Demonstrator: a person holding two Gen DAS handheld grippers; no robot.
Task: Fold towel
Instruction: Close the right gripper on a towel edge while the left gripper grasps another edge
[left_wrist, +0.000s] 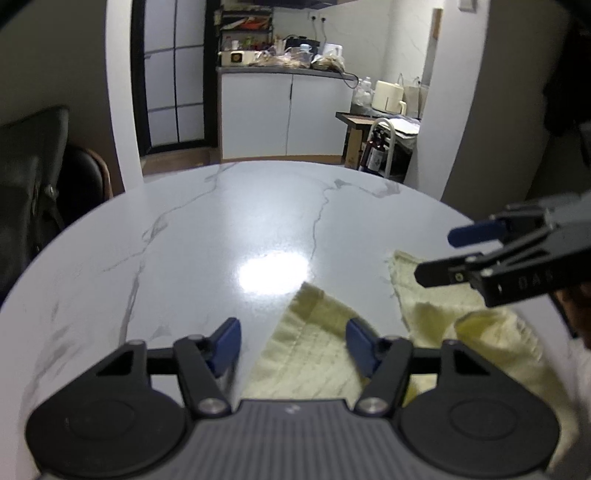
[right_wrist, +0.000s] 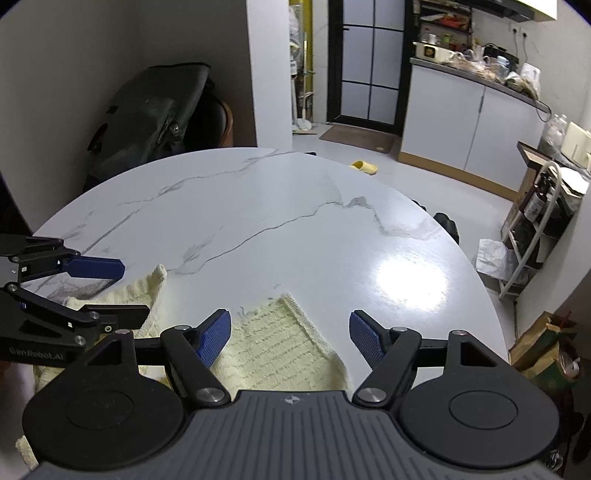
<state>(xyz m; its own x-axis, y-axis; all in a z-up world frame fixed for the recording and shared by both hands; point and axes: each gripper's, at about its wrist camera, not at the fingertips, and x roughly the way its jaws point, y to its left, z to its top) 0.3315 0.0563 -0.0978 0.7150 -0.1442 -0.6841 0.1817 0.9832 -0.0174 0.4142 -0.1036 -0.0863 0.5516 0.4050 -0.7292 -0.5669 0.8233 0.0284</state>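
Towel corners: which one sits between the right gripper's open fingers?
The squared corner with the stitched hem, ahead of the right gripper. The other corner lies under the left gripper.

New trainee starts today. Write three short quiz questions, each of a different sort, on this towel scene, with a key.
1. True or false: the left claw is shut on the towel.
2. Multiple choice: the towel lies on A) a wooden bench, B) a white marble-look table, C) the floor.
3. Fill in: the fingertip pads of the right claw are coloured ____.

Key: 1 false, both claws are open and hold nothing; 2 B; 3 blue.
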